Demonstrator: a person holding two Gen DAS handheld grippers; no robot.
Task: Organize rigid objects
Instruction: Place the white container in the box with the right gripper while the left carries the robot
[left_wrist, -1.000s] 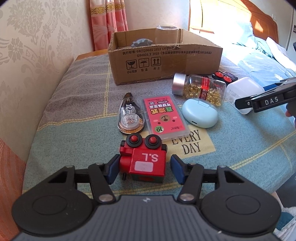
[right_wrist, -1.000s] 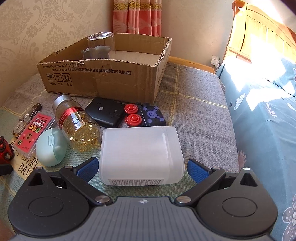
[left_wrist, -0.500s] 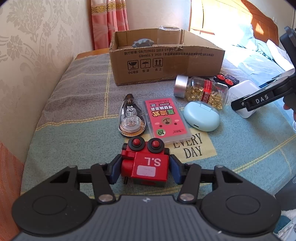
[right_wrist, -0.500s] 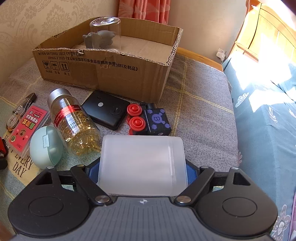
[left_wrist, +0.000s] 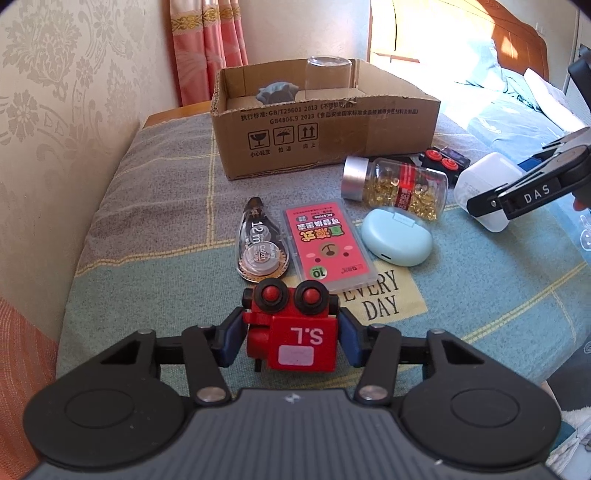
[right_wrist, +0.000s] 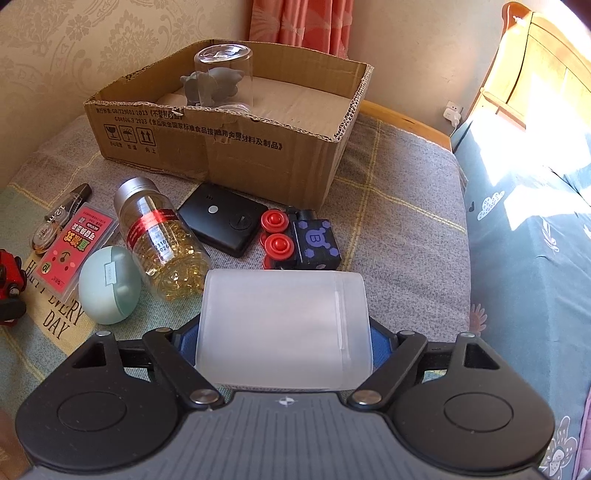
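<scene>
Patterned wallpaper and a pink curtain (left_wrist: 207, 48) backed a bed spread with a grey and green plaid blanket (left_wrist: 155, 206), and a second bed with a wooden headboard (right_wrist: 535, 55) stood to the right. Against the far edge of the blanket sat an open cardboard box (left_wrist: 325, 136) holding an upturned clear glass (right_wrist: 223, 77) and a grey figure (right_wrist: 207, 86). Only the right wrist view showed the box's bare floor, with broad open room on its right side, and the empty stretch of blanket between the box and the other bed.

That view also showed a black flat case (right_wrist: 221, 225) and a dark blue toy robot (right_wrist: 306, 243) lying near the box wall; from the left wrist these were mostly hidden behind a capsule bottle (left_wrist: 395, 184) lying on its side. Closer lay a pink card case (left_wrist: 327, 243), a pale blue oval case (left_wrist: 395, 236) and a correction tape (left_wrist: 258, 243), set closely side by side.

The right gripper (right_wrist: 284, 343) had its pads pressed on both sides of a frosted white container (right_wrist: 284, 328), gripping it. The left gripper (left_wrist: 291, 339) was closed tightly on a red toy robot (left_wrist: 295, 332) at the near edge of the blanket, with bare blanket to its left.
</scene>
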